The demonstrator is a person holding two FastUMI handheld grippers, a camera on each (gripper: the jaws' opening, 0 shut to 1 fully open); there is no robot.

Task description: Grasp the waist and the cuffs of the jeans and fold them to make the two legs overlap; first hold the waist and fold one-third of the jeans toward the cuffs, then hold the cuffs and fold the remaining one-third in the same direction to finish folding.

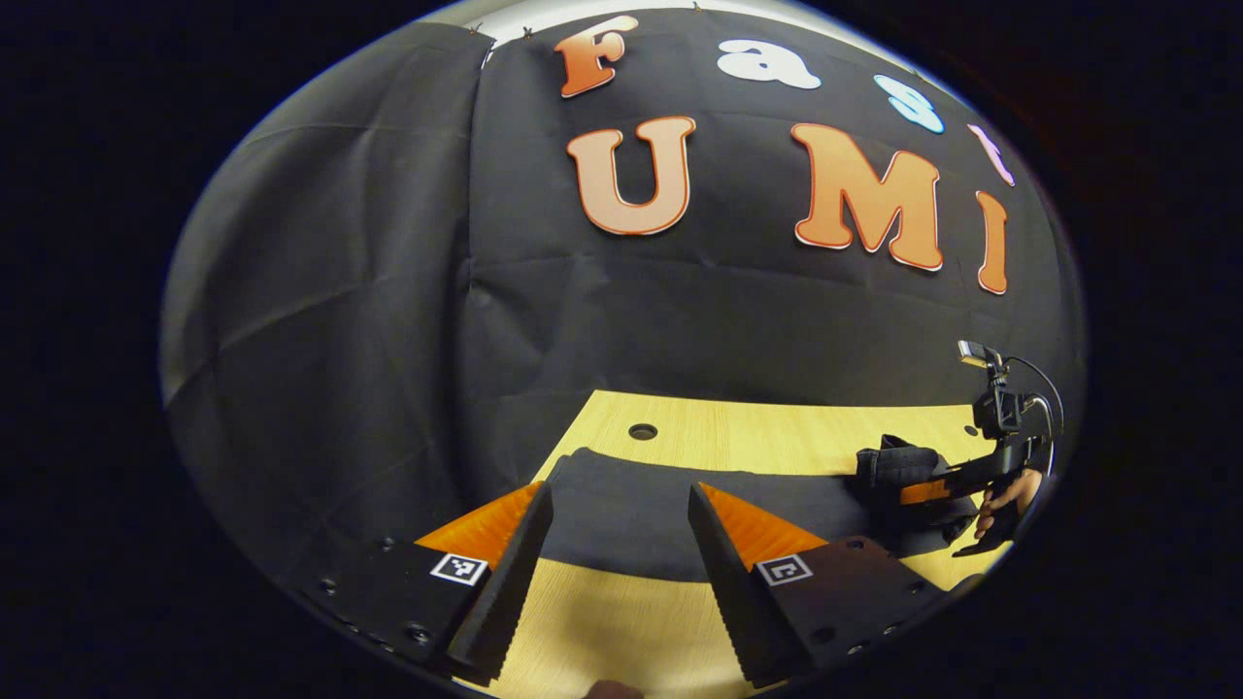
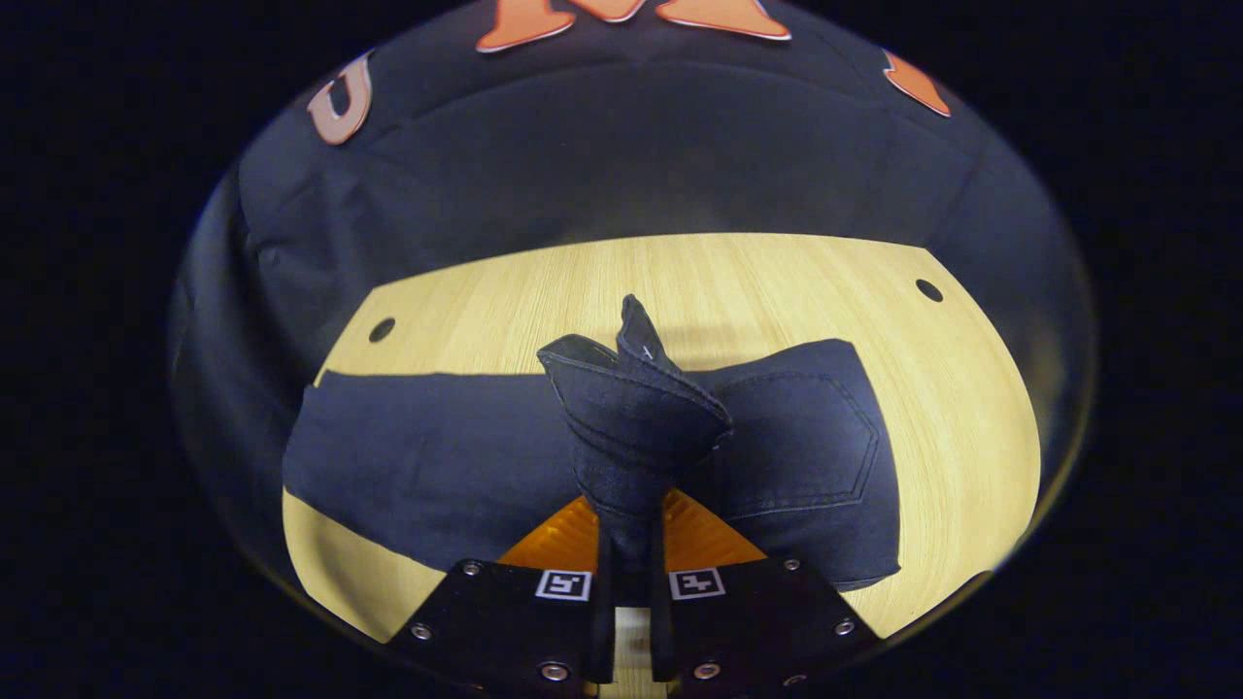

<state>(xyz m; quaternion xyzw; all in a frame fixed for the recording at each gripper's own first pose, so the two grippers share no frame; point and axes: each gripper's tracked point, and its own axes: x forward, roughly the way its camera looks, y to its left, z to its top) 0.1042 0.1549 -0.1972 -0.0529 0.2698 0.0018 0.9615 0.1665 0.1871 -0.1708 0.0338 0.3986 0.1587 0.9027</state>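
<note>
The jeans (image 2: pixel 437 456) are lying flat on the wooden table (image 2: pixel 680 282), stretching lengthwise across the right gripper view from left to right, with the legs running off toward the left and the seat end, showing a stitched back pocket (image 2: pixel 806 437), sitting at the right. The right gripper (image 2: pixel 629 544) is pinching a bunched-up piece of the dark denim at that seat end; its two fingers are drawn nearly together with the cloth pressed between them, and the gathered fabric is standing up above the tips.

In the left gripper view the left gripper (image 1: pixel 621 524) is hovering over the near edge of the jeans (image 1: pixel 621 515) with its fingers spread wide apart and gripping nothing. There the jeans are running side to side across the table (image 1: pixel 757 437), and far to the right the other gripper (image 1: pixel 923 485) is clutching the raised cloth, with a person's hand (image 1: pixel 1010 500) behind it.

Small square black-and-white markers (image 2: pixel 564 584) are showing on the gripper bodies; no readable brand or label is showing on the jeans.
</note>
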